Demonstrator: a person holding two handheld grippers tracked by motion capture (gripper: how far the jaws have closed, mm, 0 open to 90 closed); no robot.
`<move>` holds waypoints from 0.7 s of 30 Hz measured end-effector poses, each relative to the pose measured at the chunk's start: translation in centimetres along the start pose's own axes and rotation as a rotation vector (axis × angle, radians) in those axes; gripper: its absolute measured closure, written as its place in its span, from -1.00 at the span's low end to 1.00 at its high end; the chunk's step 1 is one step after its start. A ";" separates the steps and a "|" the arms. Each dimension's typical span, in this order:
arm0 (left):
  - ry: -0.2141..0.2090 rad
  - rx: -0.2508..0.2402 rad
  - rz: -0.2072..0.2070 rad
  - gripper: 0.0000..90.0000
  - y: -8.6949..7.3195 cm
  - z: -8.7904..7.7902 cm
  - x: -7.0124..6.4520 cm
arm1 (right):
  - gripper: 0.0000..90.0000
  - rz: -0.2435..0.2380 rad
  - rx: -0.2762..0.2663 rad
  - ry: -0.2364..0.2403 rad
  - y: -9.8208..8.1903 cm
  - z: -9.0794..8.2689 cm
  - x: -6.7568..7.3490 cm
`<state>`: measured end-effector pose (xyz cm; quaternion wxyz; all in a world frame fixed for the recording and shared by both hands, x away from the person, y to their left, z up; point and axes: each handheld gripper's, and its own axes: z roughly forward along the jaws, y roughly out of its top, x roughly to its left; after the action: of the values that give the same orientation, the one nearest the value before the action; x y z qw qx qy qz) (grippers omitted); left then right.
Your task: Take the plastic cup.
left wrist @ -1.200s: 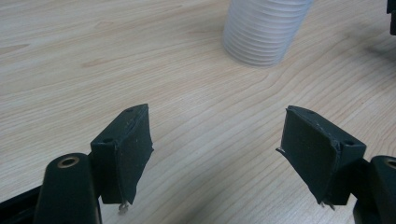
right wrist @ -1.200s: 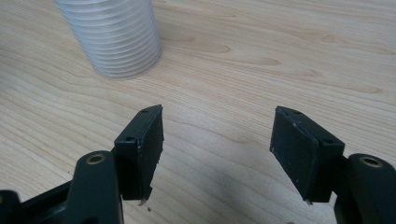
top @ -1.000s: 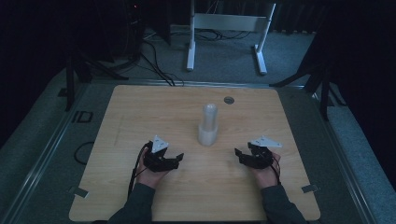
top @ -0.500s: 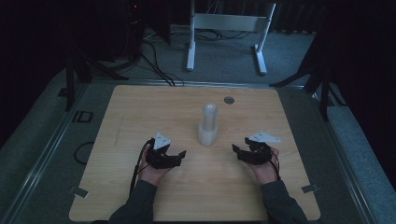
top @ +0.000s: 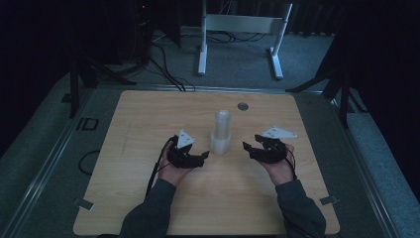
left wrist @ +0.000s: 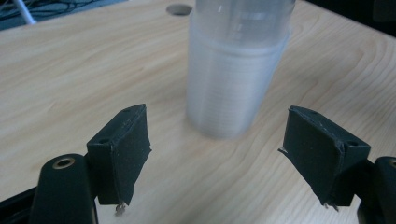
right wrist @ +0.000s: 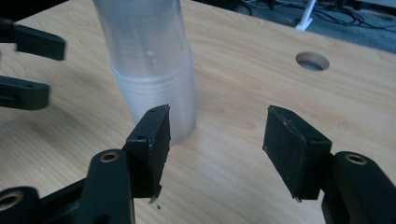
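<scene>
A stack of translucent plastic cups stands upside down in the middle of the wooden table. My left gripper sits just left of the stack's base, pointing at it. Its jaws have just been opening, and the left gripper view has the stack a little beyond the left gripper, with nothing between the pads. My right gripper is to the stack's right, a short gap away. Its jaws have just been closing but still stand apart and empty. From the right gripper, the stack rises ahead on the left, with the left gripper behind it.
A round hole is set in the table behind the stack. A white metal stand and cables are on the floor beyond the far edge. Bare wood lies all around the stack.
Both hands have moved forward towards the cup stack. The left gripper has drawn close to its base, and the right one has risen and edged inward.
</scene>
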<state>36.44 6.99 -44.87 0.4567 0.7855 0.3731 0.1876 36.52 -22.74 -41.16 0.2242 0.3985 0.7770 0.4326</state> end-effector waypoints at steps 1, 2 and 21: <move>-0.001 -0.005 0.001 -0.51 0.3 0.3 -0.1 | -0.08 -0.006 -0.002 0.001 0.2 0.0 0.0; -0.004 -0.004 0.011 -0.52 0.6 0.4 -0.2 | -0.08 -0.013 -0.003 0.005 0.5 0.0 0.1; -0.018 -0.031 0.039 -0.68 2.2 4.6 -0.8 | -0.33 -0.070 -0.044 0.049 4.2 0.4 0.9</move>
<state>39.73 3.11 -45.32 0.4683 0.7872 0.3508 0.1949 38.04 -20.51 -37.84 0.2287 0.3552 0.7861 0.4511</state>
